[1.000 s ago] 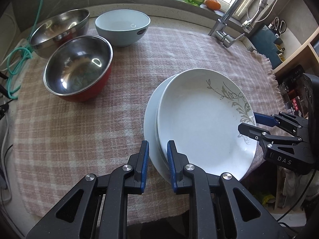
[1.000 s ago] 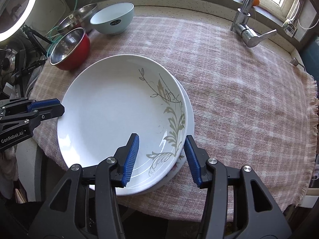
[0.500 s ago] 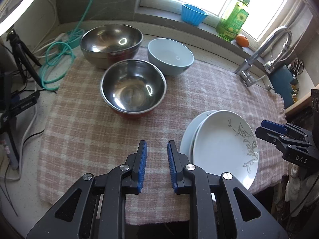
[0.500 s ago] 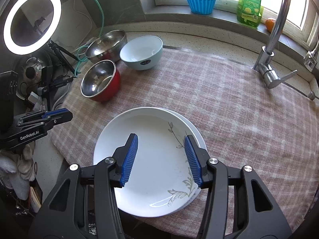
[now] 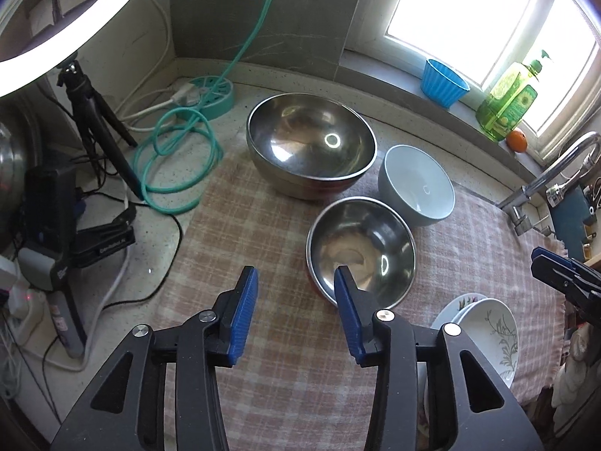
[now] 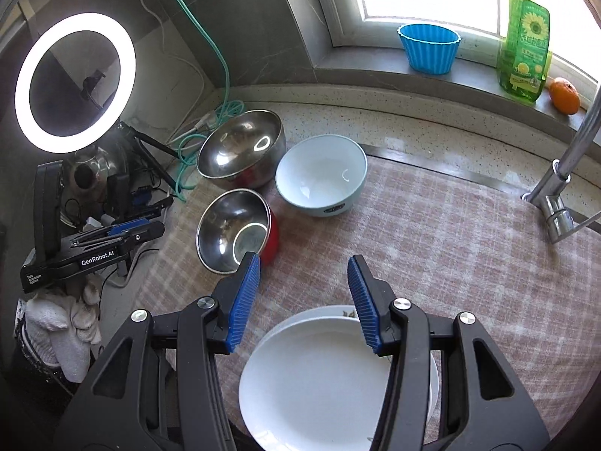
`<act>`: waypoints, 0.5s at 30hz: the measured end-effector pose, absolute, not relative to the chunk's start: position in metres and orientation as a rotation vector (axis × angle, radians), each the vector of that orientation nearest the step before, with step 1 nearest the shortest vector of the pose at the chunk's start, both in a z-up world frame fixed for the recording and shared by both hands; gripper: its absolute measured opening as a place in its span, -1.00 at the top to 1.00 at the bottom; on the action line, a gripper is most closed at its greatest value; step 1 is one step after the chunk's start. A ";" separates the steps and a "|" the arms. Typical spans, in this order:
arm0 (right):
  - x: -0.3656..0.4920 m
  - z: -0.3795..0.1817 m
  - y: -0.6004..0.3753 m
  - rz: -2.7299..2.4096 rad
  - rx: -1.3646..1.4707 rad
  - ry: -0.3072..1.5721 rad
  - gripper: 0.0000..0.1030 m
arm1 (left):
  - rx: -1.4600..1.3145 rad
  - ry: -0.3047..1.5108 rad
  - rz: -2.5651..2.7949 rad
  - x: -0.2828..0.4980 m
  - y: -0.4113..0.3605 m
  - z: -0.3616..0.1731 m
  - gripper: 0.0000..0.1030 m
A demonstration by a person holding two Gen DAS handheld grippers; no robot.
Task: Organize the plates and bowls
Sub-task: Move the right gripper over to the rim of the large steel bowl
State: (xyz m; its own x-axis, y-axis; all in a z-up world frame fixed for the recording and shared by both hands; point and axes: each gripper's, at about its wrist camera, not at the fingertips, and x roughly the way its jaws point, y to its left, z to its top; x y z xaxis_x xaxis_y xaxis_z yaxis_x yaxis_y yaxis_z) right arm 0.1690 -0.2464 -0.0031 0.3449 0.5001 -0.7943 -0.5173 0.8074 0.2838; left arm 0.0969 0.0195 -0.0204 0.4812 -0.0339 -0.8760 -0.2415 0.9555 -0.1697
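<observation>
Two white plates (image 6: 319, 376) with a leaf print lie stacked at the near edge of the checked cloth (image 6: 432, 233); they also show low right as the plates (image 5: 488, 330) in the left wrist view. A red-sided steel bowl (image 5: 362, 244), a large steel bowl (image 5: 311, 143) and a pale blue bowl (image 5: 417, 184) sit together at the back. My left gripper (image 5: 291, 293) hovers high above the cloth near the red bowl, its jaws opening with nothing between them. My right gripper (image 6: 304, 278) is open above the plates' far rim, holding nothing.
A teal hose (image 5: 176, 158), cables and a tripod (image 5: 94, 112) crowd the counter left of the cloth. A ring light (image 6: 75, 79) stands at the left. A blue cup (image 6: 430, 49), green soap bottle (image 6: 524, 37) and orange (image 6: 563, 96) line the sill. A faucet (image 6: 563, 173) rises at right.
Both grippers lifted and pulled back from the stacked plates, which stay on the cloth. The left gripper swung toward the bowls and its jaws widened.
</observation>
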 end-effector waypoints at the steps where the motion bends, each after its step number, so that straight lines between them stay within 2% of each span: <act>1: 0.174 -0.002 -0.241 0.653 -0.010 1.020 0.01 | -0.287 1.067 0.122 0.103 0.024 -0.020 0.16; 15: 0.251 -0.019 -0.155 0.629 0.079 1.076 0.01 | -0.321 1.081 0.059 0.171 0.074 -0.035 0.15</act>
